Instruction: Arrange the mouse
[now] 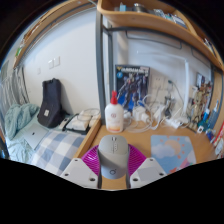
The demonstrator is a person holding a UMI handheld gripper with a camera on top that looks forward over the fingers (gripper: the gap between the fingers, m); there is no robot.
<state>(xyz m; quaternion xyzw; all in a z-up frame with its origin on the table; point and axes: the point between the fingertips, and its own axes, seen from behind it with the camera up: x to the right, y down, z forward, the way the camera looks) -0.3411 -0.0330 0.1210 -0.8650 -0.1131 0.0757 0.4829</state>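
Nearest to my camera, the gripper [113, 172] has its two fingers closed in on a grey mouse [113, 155], with the purple pads [92, 160] pressing its left and right sides. I read that as a firm hold on the mouse, which points away from me between the fingers. Whether it is lifted off the wooden worktop [142, 143] or resting on it I cannot tell.

Just to the right of the fingers lies a blue mouse mat [171, 151], flat on the worktop; the mouse is beside it, not over it. Beyond the mouse stands a white bottle [115, 117] with a red cap, upright, close to the worktop's left edge. Behind it, against the wall, I see a printed box [131, 80] standing upright, with a tangle of cables and small items to its right.

Left of the worktop is a bed [45, 148] with a checked cover, and a dark bag [50, 103] leaning against the wall.
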